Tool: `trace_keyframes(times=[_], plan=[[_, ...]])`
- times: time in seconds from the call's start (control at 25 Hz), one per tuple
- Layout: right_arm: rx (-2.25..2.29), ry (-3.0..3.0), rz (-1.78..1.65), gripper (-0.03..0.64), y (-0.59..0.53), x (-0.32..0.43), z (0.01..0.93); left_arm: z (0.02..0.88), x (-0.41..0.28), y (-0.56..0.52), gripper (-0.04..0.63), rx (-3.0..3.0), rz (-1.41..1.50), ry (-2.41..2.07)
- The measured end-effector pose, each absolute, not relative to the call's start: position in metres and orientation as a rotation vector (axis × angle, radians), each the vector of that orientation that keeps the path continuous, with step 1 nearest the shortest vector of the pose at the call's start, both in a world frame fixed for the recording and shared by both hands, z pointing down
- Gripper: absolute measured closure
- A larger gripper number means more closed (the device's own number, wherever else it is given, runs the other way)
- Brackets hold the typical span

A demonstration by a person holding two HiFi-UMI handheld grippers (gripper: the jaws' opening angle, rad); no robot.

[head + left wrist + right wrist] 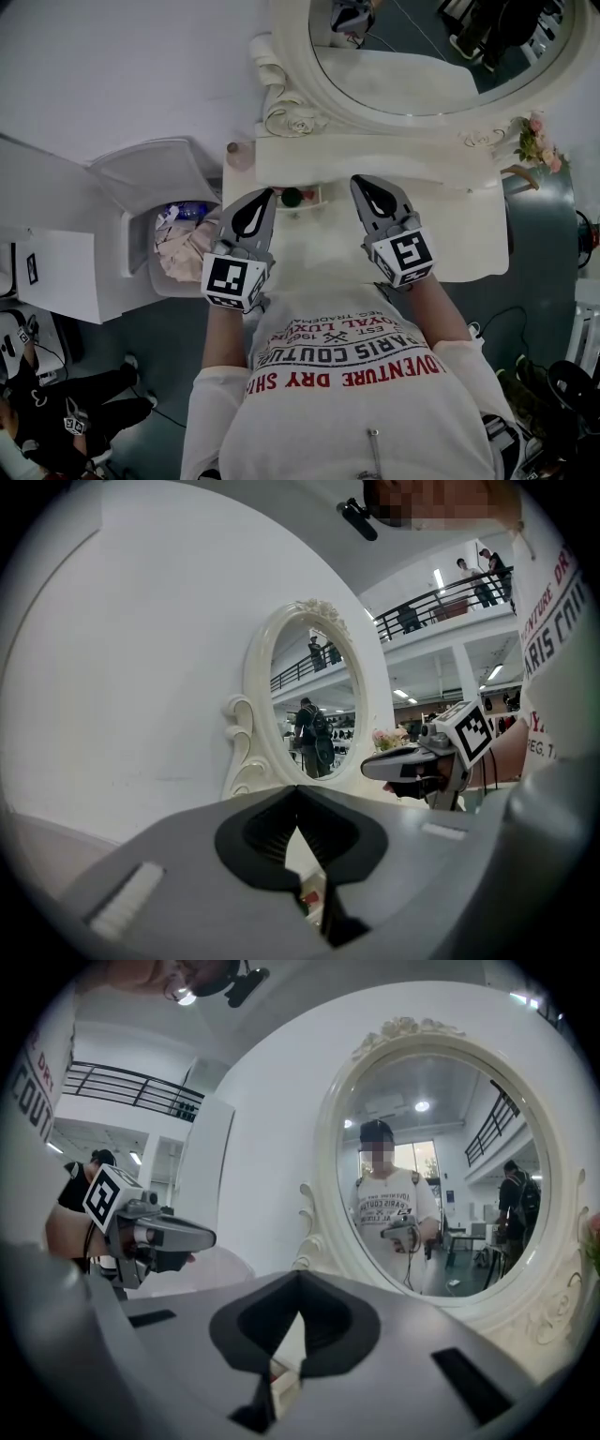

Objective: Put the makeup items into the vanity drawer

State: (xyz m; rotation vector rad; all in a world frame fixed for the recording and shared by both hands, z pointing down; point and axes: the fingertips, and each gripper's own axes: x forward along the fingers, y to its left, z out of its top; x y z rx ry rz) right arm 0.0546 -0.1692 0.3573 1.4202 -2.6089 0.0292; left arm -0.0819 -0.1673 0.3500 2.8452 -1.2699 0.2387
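Note:
A white vanity table with an oval mirror stands in front of me. Small makeup items, one dark green and round with a red bit beside it, lie at the back of the tabletop near the mirror's base. My left gripper hovers just left of them, jaws together and empty. My right gripper hangs to their right, also shut with nothing in it. In the left gripper view its jaws meet, and a red item shows through the gap below. No open drawer is visible.
An open white bin filled with rubbish stands left of the vanity. A small pink round thing sits at the table's back left corner. Pink flowers stand at the right end. A person's dark legs show at the lower left.

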Motion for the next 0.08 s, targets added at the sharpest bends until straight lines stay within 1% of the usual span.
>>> trace_keyframes(times=[0.08], plan=[[1.419,-2.609,0.029,0.611,-0.1699,0.0539,0.3579,0.3498,-0.0815,-0.1672,0.584,2.853,0.243,-1.262]])
